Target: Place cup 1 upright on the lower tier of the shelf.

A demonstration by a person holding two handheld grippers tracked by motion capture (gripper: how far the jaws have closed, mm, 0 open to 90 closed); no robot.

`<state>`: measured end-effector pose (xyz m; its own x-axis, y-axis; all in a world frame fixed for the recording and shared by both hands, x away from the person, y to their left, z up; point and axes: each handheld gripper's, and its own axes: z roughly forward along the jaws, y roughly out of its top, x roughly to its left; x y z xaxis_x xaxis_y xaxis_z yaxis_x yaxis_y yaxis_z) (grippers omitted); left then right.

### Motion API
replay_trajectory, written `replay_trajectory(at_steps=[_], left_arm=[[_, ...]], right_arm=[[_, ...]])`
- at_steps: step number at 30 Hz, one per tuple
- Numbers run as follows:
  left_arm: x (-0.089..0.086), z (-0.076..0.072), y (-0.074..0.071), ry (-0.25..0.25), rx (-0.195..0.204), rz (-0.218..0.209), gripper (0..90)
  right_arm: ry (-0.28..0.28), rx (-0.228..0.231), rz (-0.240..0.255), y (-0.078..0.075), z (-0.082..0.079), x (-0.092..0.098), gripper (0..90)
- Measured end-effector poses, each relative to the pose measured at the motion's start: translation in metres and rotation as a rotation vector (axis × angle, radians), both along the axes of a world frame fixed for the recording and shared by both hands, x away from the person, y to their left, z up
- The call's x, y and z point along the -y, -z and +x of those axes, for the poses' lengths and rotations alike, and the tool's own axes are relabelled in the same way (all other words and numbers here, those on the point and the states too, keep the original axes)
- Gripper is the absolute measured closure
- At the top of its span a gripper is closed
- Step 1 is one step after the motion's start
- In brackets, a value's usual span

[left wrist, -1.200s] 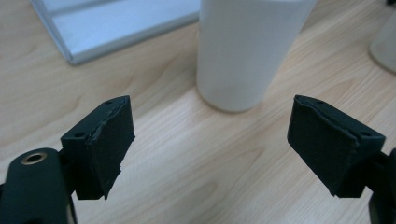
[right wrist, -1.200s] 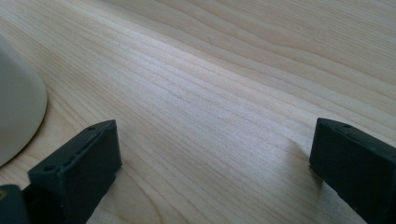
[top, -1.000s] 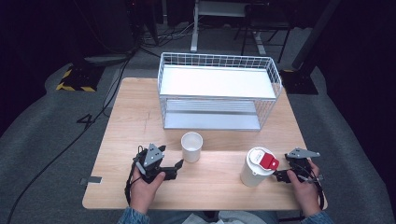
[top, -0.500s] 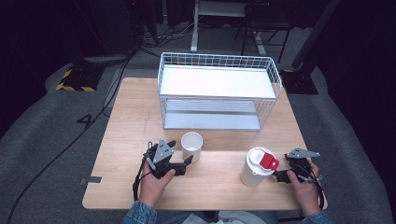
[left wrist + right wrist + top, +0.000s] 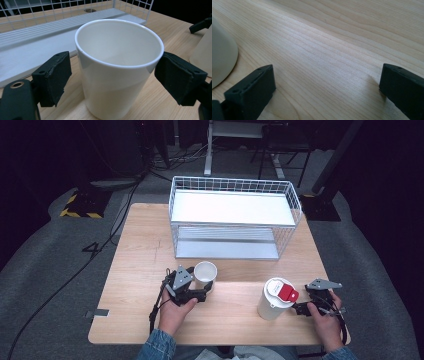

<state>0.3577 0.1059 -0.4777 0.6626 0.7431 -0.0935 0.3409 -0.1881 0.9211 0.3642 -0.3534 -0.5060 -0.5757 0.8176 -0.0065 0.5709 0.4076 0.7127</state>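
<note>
The left gripper [image 5: 202, 292] sits at the near-left part of the wooden table [image 5: 140, 250], held in the person's left hand [image 5: 175, 312], with its jaws spread on either side of a white cup [image 5: 205, 274]; in the left gripper view the cup [image 5: 117, 67] stands upright and empty between the two black pads [image 5: 53, 77], a gap showing at the left pad, the right pad close against the rim, so the jaws are released and not yet pressing on it; the cup stands on the table just in front of the white wire basket [image 5: 232, 220], whose lower shelf [image 5: 37, 42] lies right behind it; compared with a second ago this gripper has come forward from the near edge until the cup is between its jaws, while the cup has kept its place; the right gripper [image 5: 299, 308] rests at the near-right part of the table in the right hand [image 5: 325, 322], just beside a taller white container with a red-tabbed lid [image 5: 276, 297]; its jaws have just been opening and stand wide apart, with bare wood between them in the right gripper view [image 5: 324, 90]; the container's pale wall [image 5: 222, 60] shows at the left edge there, outside the jaws and untouched by them
</note>
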Motion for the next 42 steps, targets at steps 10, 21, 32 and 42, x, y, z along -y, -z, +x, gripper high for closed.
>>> replay_trajectory(at_steps=[10,21,32,42], left_arm=[[0.012,0.008,0.007,-0.005,0.002,0.007,15.1],[0.017,0.008,0.009,-0.010,0.011,0.038,21.1],[0.019,0.007,0.002,-0.012,0.022,0.020,21.2],[0.026,0.015,-0.017,-0.009,0.038,0.017,21.1]], right_arm=[[0.000,0.000,-0.001,0.000,0.000,0.000,0.4],[0.000,0.000,0.001,0.000,0.000,0.000,0.4],[0.000,0.000,0.000,0.000,0.000,0.000,0.5],[0.000,0.000,0.001,0.000,0.000,0.000,0.4]])
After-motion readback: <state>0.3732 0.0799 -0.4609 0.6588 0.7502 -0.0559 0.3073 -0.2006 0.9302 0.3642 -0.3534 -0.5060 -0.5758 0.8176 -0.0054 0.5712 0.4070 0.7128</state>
